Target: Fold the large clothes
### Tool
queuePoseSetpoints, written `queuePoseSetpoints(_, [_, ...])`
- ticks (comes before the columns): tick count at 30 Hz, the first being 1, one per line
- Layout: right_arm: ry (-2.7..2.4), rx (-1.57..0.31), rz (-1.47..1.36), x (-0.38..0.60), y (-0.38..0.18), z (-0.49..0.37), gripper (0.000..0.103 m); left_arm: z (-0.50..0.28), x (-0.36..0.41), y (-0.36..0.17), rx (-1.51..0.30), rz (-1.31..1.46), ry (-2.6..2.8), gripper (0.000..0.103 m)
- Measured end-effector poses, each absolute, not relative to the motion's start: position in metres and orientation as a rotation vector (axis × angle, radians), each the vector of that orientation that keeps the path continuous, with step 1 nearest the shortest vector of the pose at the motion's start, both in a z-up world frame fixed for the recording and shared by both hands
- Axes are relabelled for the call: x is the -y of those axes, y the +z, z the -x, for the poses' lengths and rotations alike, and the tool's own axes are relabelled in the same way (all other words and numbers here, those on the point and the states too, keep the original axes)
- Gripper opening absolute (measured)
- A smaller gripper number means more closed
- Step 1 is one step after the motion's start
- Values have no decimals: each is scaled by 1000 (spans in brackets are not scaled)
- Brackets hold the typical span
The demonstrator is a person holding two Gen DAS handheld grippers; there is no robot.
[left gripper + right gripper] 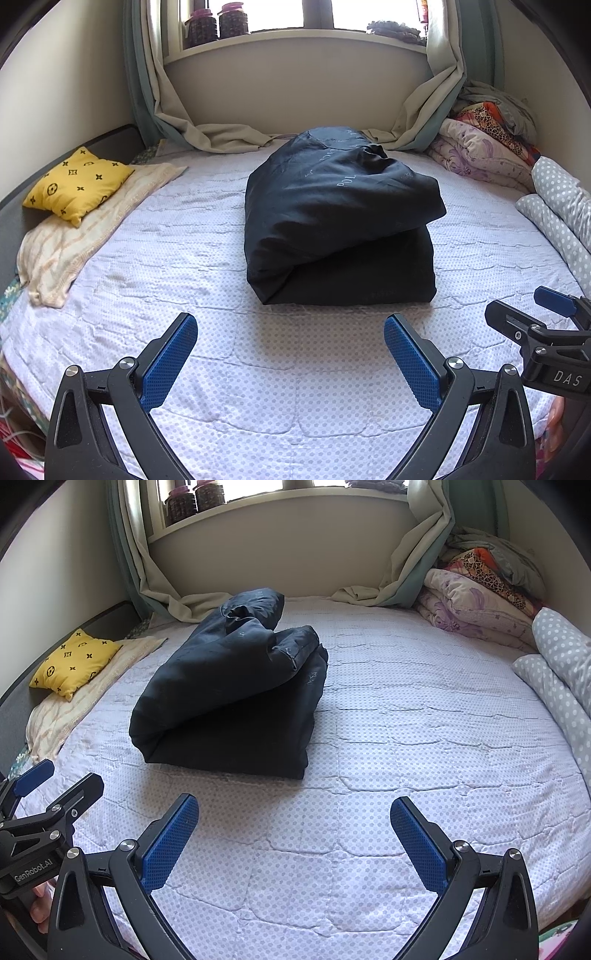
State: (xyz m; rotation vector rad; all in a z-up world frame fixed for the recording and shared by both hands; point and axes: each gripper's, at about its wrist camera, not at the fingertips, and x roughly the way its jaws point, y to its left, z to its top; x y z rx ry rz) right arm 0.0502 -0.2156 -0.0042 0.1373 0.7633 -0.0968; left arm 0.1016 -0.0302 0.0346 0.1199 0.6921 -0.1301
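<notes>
Pale lettering is scattered over the folded dark navy padded garment; the letters "POL" can be read on its upper fold, the rest is too small to tell. The right claw, seen at the right edge of the left wrist view, carries "DAS" in white on its black body. The left claw, seen at the left edge of the right wrist view, carries "GenRobot.AI".

In its own view the left claw is spread wide, its blue textured pads well apart, holding nothing and touching nothing. The right claw in its own view is likewise released, pads far apart, empty. Both hover above the bed, on the near side of the garment. Part of a hand shows beneath the left claw's body.

The garment lies folded in a thick bundle at the middle of the bed, on a white quilted cover with grey dots. Left of the garment a yellow cushion with black motifs rests on a cream striped towel. Right of the garment lie a lilac floral quilt and a grey roll of bedding with white dots. Behind the garment beige curtains drape onto the bed below a windowsill, where two dark jars with pink lids stand.
</notes>
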Motion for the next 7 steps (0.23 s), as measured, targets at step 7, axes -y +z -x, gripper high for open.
queuePoseSetpoints(7, [-98,-773,-147,218,-5,-52,103,-99,31,36,-663,-146,-117,103])
